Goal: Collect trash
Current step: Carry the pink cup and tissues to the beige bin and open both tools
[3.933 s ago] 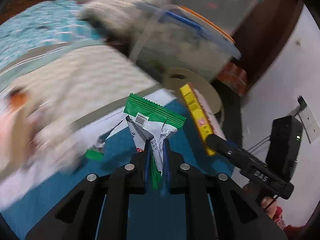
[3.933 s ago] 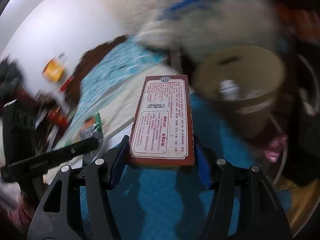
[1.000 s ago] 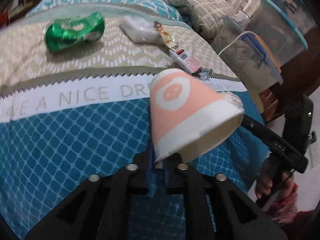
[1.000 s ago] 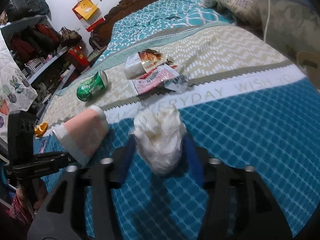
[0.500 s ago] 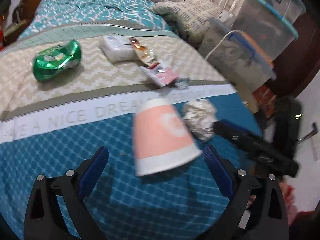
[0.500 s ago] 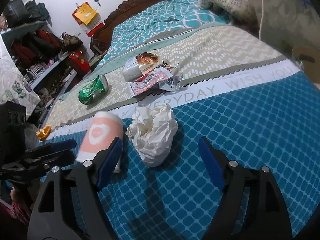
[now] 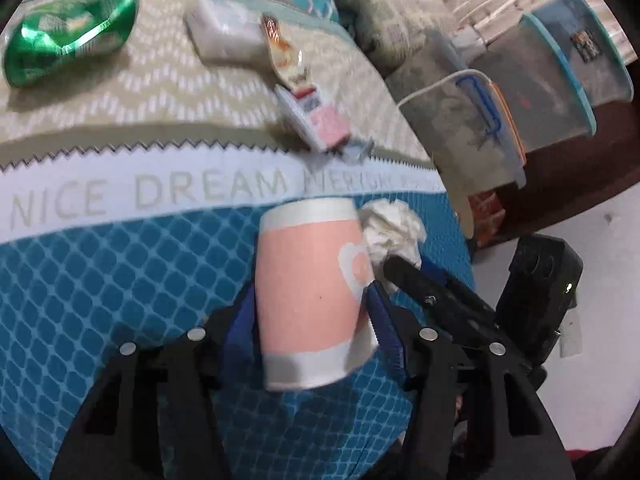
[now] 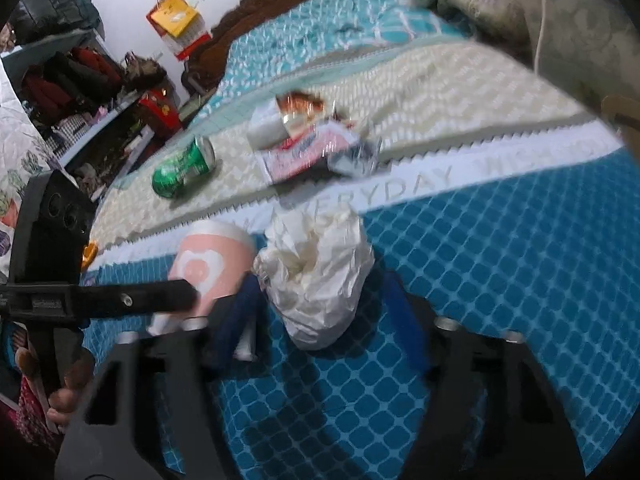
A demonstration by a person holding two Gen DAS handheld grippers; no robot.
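The left tongs (image 7: 312,312) are being closed around a pink paper cup (image 7: 310,292) lying on the bed (image 7: 120,280). The right tongs (image 8: 320,300) are being closed around a crumpled tissue (image 8: 320,272) just beside the cup; contact with the pads cannot be told.

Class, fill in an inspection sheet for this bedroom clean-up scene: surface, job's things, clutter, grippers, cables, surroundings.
Surface: bedspread, blue diamond pattern, white lettered band, beige zigzag band.
Job's things: pink paper cup lying on its side; crumpled white paper beside it; crushed green can and wrappers further back.
Clutter: nothing seen beyond the trash.
Grippers: left gripper closing around the cup; right gripper closing around the paper.
Cables: white cable over a storage bin.
Surroundings: headboard, shelves.
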